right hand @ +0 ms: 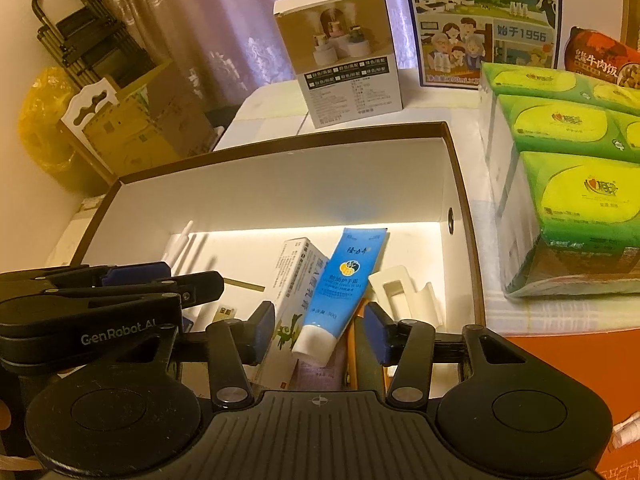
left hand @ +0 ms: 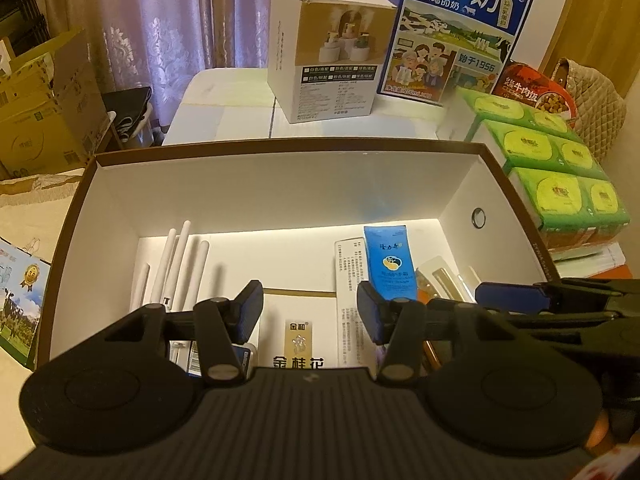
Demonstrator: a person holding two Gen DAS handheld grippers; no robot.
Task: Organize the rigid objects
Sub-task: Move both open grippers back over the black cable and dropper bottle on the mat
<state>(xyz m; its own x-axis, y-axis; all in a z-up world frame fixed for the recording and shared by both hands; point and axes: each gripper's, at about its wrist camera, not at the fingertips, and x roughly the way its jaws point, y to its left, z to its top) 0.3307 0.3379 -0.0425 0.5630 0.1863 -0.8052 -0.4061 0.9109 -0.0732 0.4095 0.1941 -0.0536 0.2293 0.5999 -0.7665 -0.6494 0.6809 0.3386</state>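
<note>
A brown-rimmed white storage box point(left hand: 280, 146) point(right hand: 304, 138) holds the sorted items. Inside lie a blue hand-cream tube point(left hand: 388, 258) point(right hand: 344, 284), a long white medicine carton point(left hand: 350, 280) point(right hand: 296, 280), a white router with antennas point(left hand: 180, 264), a white and gold flat box point(left hand: 298, 336) and a cream plastic holder point(right hand: 404, 294). My left gripper point(left hand: 310, 314) is open and empty over the box's near side. My right gripper point(right hand: 320, 330) is open, its jaws either side of the tube's white cap without touching it.
Behind the box stand a white humidifier carton point(left hand: 324, 56) point(right hand: 344, 56) and a blue milk carton point(left hand: 456, 32) point(right hand: 484, 24). Green tissue packs point(left hand: 560, 168) point(right hand: 568, 184) are stacked right of it. Cardboard boxes point(left hand: 44, 112) point(right hand: 140, 124) sit at far left.
</note>
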